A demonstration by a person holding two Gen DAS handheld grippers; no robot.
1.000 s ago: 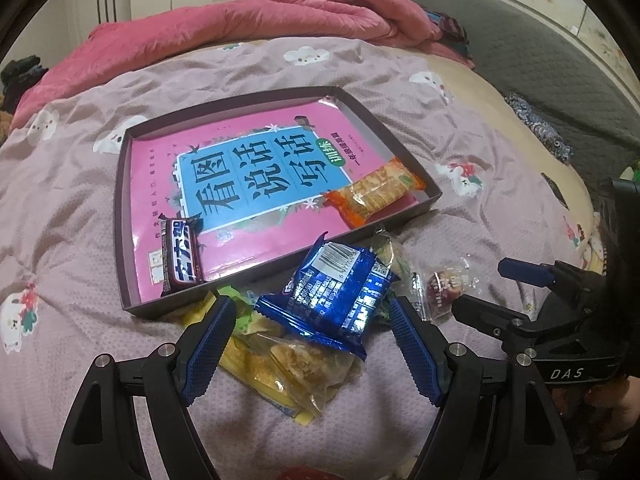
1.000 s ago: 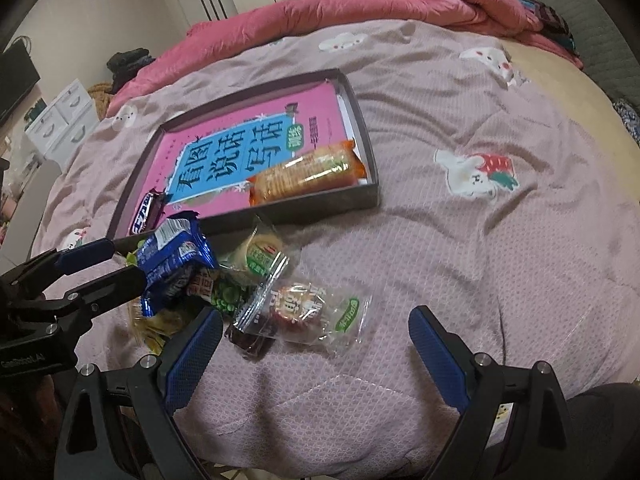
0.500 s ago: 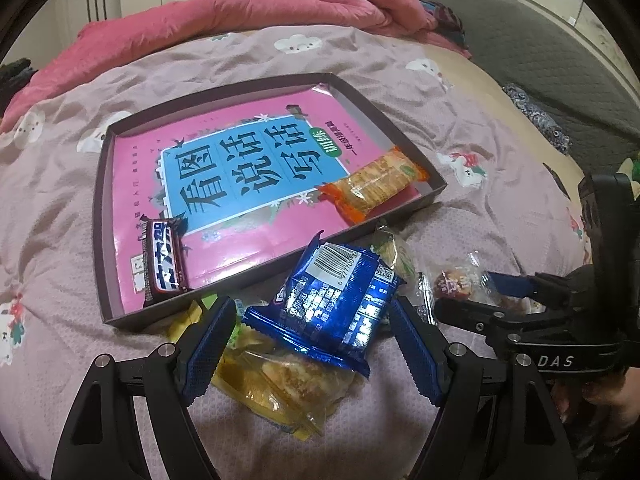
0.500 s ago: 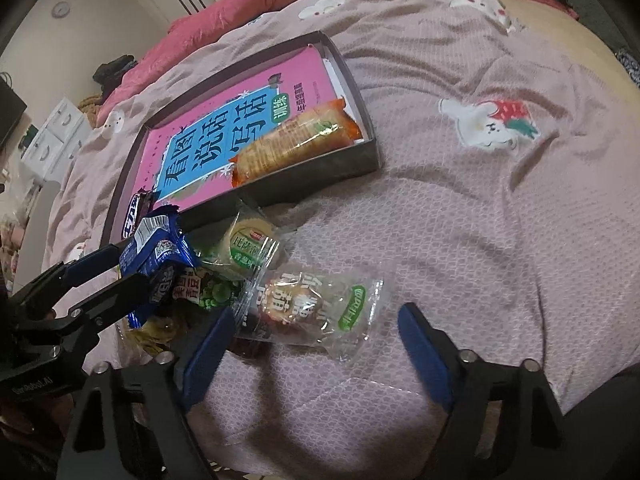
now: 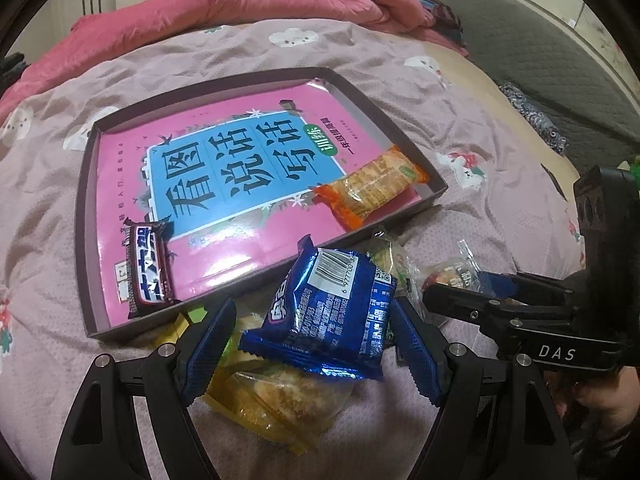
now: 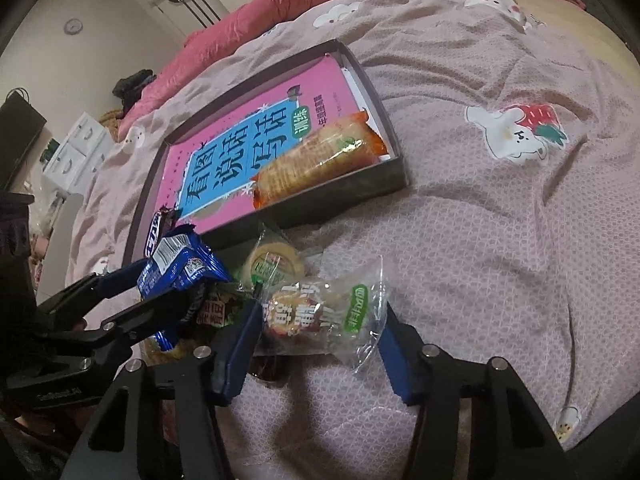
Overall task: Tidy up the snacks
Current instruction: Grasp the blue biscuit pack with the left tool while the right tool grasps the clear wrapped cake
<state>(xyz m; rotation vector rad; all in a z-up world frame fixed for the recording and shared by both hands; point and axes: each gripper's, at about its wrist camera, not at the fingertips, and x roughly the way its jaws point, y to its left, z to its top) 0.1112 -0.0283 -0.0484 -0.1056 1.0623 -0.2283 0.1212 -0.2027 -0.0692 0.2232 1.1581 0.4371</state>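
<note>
A dark tray on the bed holds a pink book, an orange cracker packet and a dark chocolate bar. In front of it lies a pile of snacks. My left gripper is open and straddles a blue packet that leans on a yellow packet. My right gripper is closing on a clear packet with a red-brown snack inside. Its pads touch the crumpling ends of the wrapper. A round green-labelled packet lies just beyond.
The bedspread is pinkish with rabbit prints, and a pink quilt is bunched at the far edge. A grey cover lies to the right. White drawers stand beside the bed. A person's hand holds the right gripper.
The right jaws have narrowed from wide apart to the ends of the clear packet. Both grippers have come closer to the snack pile. The left jaws keep their width.
</note>
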